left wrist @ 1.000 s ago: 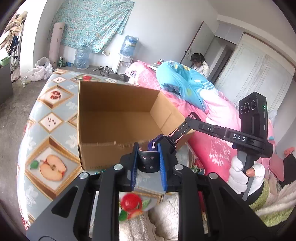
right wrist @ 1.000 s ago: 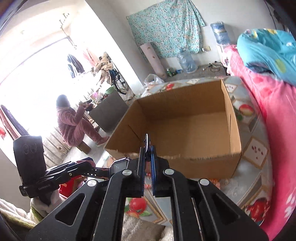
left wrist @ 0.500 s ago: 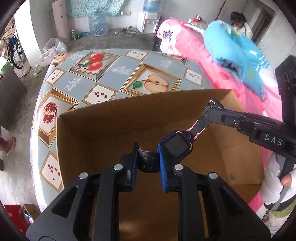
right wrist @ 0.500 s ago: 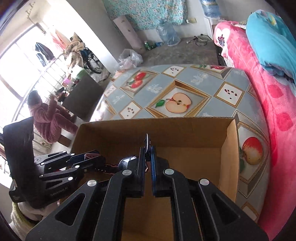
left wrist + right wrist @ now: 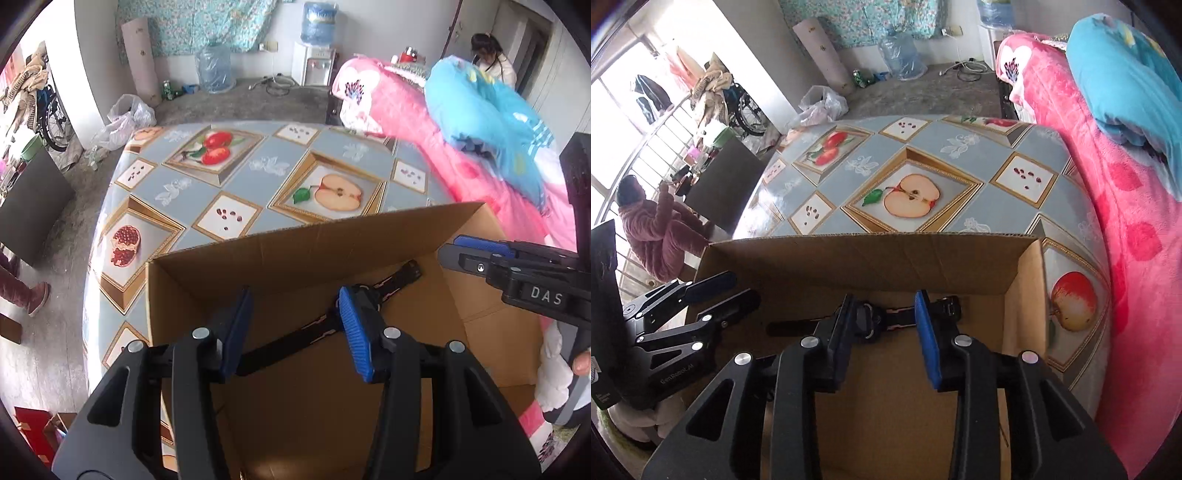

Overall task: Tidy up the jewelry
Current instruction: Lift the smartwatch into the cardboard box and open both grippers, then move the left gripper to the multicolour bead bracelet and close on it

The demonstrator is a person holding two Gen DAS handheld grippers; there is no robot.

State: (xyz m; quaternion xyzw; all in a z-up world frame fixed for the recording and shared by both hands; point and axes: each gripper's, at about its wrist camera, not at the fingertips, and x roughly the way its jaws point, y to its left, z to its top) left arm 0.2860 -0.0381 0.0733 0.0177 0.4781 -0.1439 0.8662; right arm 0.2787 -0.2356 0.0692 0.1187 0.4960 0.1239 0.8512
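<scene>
Left wrist view: the left gripper (image 5: 295,328) angles steeply down into the open cardboard box (image 5: 314,240), its blue pads parted about halfway, the jaws having just been opening; the watch (image 5: 317,328) lies on the box floor below and between them, its dark strap running from near left to far right, and no pad presses on it; at the right edge the right gripper (image 5: 458,247) reaches in over the box's right wall, held by a hand (image 5: 583,363) in a fluffy white sleeve (image 5: 554,369); the box stands on a table (image 5: 258,173) covered in a fruit-patterned cloth, with a pink blanket (image 5: 461,162) to the right.

Right wrist view: the right gripper (image 5: 884,332) likewise tilts down into the box (image 5: 871,251), jaws moderately apart and just opened; the watch (image 5: 871,319) rests flat on the floor near the far wall, its body by the left pad, strap stretching left and right, released; the left gripper (image 5: 735,291) enters from the left, also parted; a person in pink (image 5: 653,236) sits far left.
</scene>
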